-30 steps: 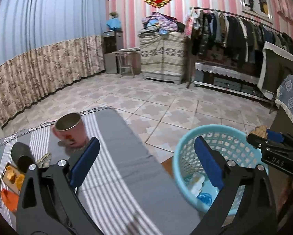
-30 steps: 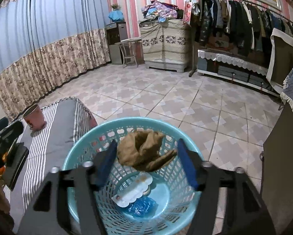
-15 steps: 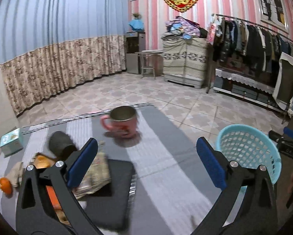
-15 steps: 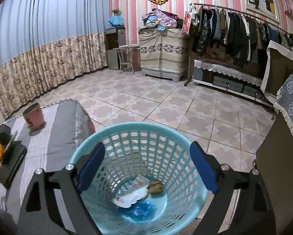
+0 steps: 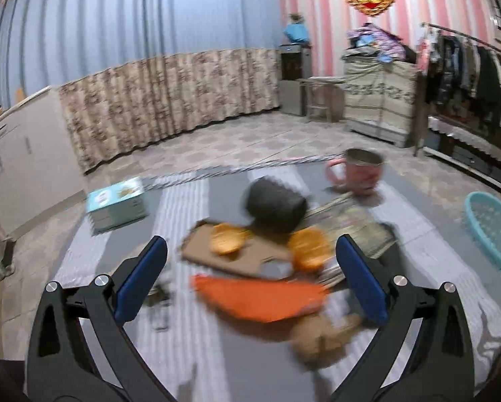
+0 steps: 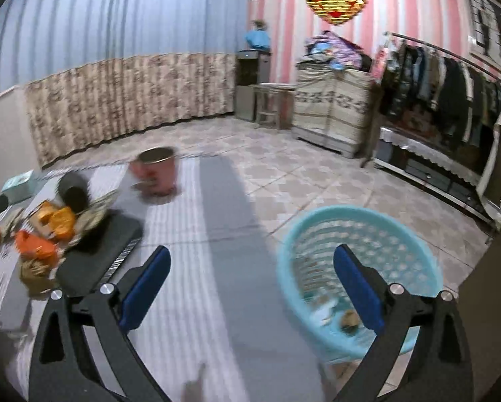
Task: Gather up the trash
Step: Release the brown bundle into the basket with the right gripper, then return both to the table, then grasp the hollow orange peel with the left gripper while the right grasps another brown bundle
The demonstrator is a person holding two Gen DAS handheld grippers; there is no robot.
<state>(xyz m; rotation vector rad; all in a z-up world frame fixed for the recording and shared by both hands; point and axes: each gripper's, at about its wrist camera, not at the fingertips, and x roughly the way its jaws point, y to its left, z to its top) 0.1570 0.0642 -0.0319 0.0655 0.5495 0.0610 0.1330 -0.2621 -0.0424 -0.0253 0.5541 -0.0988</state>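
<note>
My left gripper is open and hovers over a litter pile on the striped table. An orange wrapper lies between its fingers, apart from both pads. A crumpled brown paper sits just nearer, and orange peels lie on a cardboard piece. My right gripper has its jaws opening with nothing between them. It hangs over the table edge beside the teal basket on the floor. A brown wad and a white wrapper lie inside the basket.
A pink mug, a black cylinder and a teal box stand on the table's far side. A black flat book lies near the litter. Beyond the tiled floor stand a clothes rack, cabinets and curtains.
The right gripper let the brown wad fall into the basket, opened wider and swung left toward the table. The left gripper swept left from the basket side to the litter pile.
</note>
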